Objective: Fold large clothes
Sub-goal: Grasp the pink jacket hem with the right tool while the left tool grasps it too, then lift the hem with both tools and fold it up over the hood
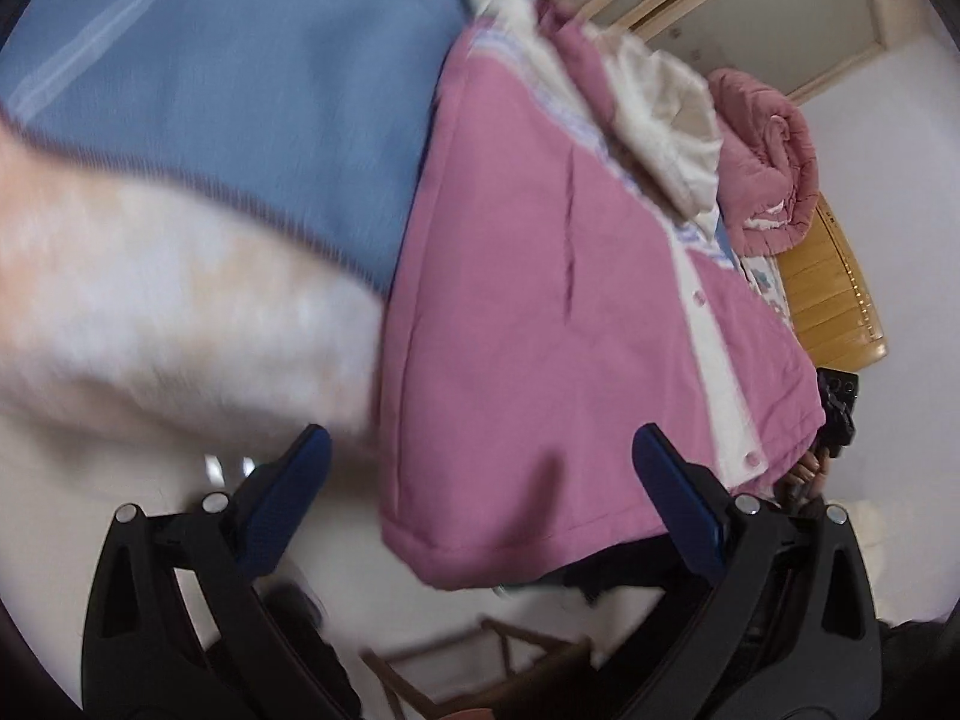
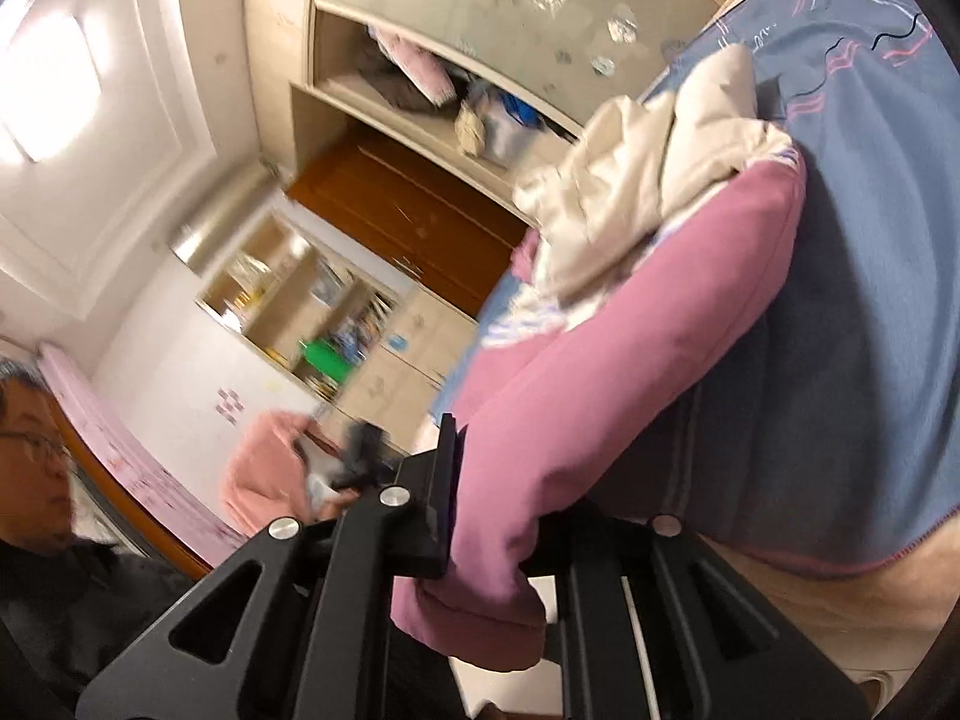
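A large pink jacket (image 1: 540, 312) with a white fleece lining and snap buttons lies on a blue bedsheet (image 1: 240, 90). My left gripper (image 1: 480, 462) is open, its blue-padded fingers on either side of the jacket's lower hem, holding nothing. My right gripper (image 2: 492, 480) is shut on a pink sleeve or edge of the jacket (image 2: 600, 396) and lifts it above the bed; its right finger is hidden by the cloth. The white lining (image 2: 648, 168) bunches up behind.
A rolled pink quilt (image 1: 768, 162) lies at the bed's head by the wooden headboard (image 1: 834, 294). A wardrobe and shelves (image 2: 420, 120) stand behind. A person's face (image 2: 30, 450) is at the left. A wooden chair (image 1: 480, 666) stands on the floor below.
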### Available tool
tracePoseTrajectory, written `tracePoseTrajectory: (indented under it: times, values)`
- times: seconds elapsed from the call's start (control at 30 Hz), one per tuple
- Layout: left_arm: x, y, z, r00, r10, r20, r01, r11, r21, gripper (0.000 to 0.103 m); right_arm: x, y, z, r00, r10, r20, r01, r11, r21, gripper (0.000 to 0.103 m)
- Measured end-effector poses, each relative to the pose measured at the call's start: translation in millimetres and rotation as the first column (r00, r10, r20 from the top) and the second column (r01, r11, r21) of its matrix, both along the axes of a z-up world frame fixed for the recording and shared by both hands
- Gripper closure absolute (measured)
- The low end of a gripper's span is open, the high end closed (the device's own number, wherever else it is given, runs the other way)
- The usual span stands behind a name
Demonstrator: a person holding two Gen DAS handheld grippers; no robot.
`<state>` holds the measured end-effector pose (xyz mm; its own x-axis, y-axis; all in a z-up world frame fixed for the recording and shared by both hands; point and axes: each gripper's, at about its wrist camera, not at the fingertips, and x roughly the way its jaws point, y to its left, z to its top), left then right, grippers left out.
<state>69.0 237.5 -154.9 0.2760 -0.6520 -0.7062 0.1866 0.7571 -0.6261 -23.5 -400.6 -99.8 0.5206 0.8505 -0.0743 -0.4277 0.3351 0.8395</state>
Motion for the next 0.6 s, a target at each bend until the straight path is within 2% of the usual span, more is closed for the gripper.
tracePoseTrajectory:
  times: [0.13,0.2,0.23,0.4,0.47,0.5,0.6]
  values:
    - [2.9,-10.3,-18.4,0.994,-0.067,-0.086,0.066,0.998,-0.018,0.006,10.9,8.8,2.0,1.0,-0.001,0.008,0.001,1.0,0.008,0.092]
    - [3.7,-20.1,-28.3,0.986,-0.107,-0.13,0.107,0.994,-0.012,0.022,14.2,9.9,0.3,1.0,0.0,0.005,0.0,1.0,0.007,0.092]
    - [3.9,-23.2,-30.8,0.983,-0.116,-0.142,0.118,0.993,0.005,0.024,14.2,7.8,-0.6,1.0,-0.002,0.006,0.002,1.0,0.012,0.092]
    - [1.8,-38.8,-39.5,0.971,-0.168,-0.173,0.178,0.983,0.042,0.026,15.6,8.1,3.0,1.0,-0.011,0.009,0.011,1.0,0.013,0.092]
    - [0.4,-42.1,-37.7,0.971,-0.178,-0.16,0.189,0.98,0.055,0.028,15.1,9.0,4.4,1.0,-0.014,0.007,0.014,1.0,0.007,0.092]
    - [-1.0,-43.5,-35.9,0.971,-0.183,-0.153,0.193,0.98,0.055,0.032,13.2,8.6,4.1,1.0,-0.014,0.004,0.014,1.0,0.005,0.092]
    - [-4.7,-43.6,-29.6,0.975,-0.183,-0.123,0.192,0.98,0.059,0.058,13.1,10.2,4.2,1.0,-0.015,-0.002,0.015,1.0,-0.008,0.092]
